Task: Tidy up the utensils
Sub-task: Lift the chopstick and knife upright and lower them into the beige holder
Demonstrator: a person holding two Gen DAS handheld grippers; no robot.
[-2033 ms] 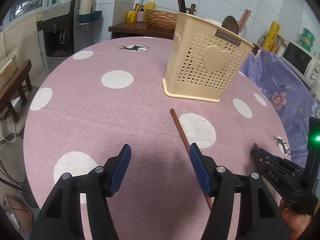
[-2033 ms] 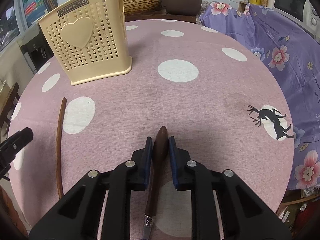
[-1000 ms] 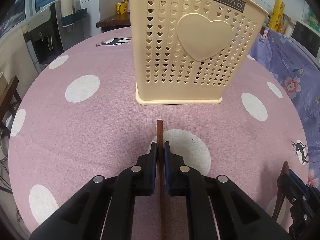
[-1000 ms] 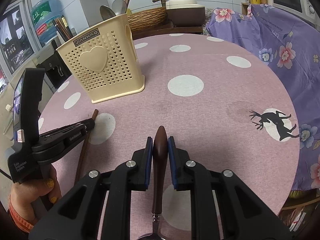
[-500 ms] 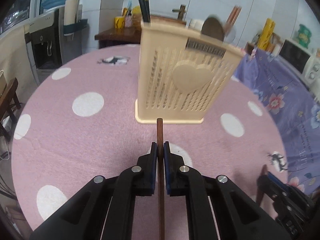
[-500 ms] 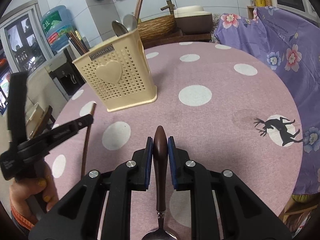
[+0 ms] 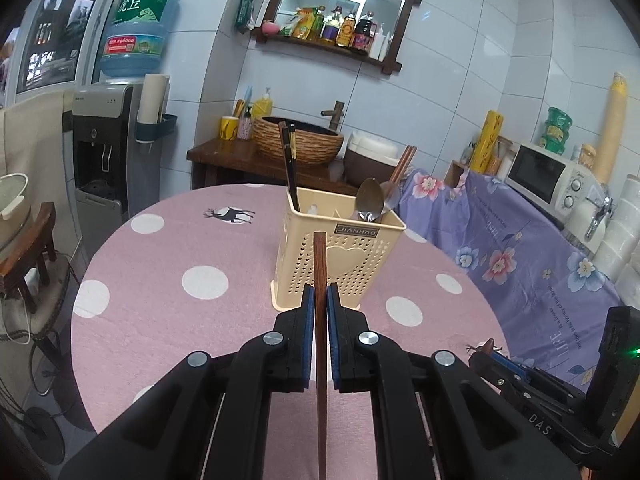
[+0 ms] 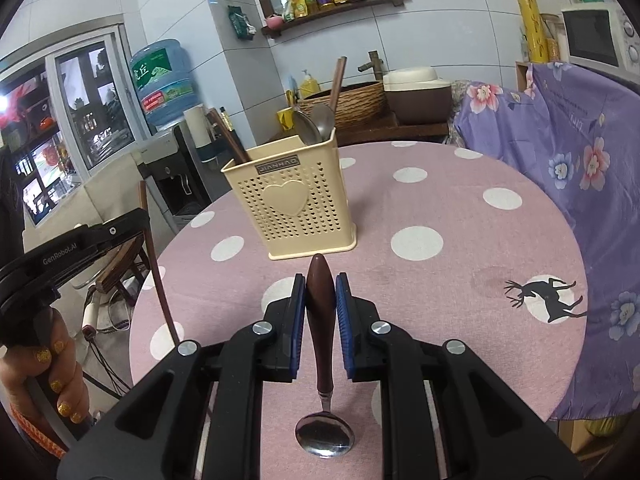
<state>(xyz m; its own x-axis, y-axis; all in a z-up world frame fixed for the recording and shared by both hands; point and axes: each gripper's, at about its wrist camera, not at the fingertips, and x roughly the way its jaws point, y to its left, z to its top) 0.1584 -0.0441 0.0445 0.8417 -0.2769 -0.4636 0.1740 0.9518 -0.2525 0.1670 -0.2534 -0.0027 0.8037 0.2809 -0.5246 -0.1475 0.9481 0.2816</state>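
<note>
Left claw (image 7: 320,312) is clamping a thin dark-wood chopstick (image 7: 319,264), right claw (image 8: 321,300) a brown-handled steel spoon (image 8: 321,320); w/ both long & pinched off-centre, they're risking pivoting or snagging the perforated cream plastic utensil holder (image 8: 296,204) rim, tipping it on the bench (image 8: 460,272).

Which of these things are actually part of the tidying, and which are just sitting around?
Part of the job:
- wooden chopstick in the left hand-held gripper
- brown-handled spoon in the right hand-held gripper
- cream utensil basket

Just sitting around:
- microwave
- water dispenser
- wicker basket
- bottle shelf
</note>
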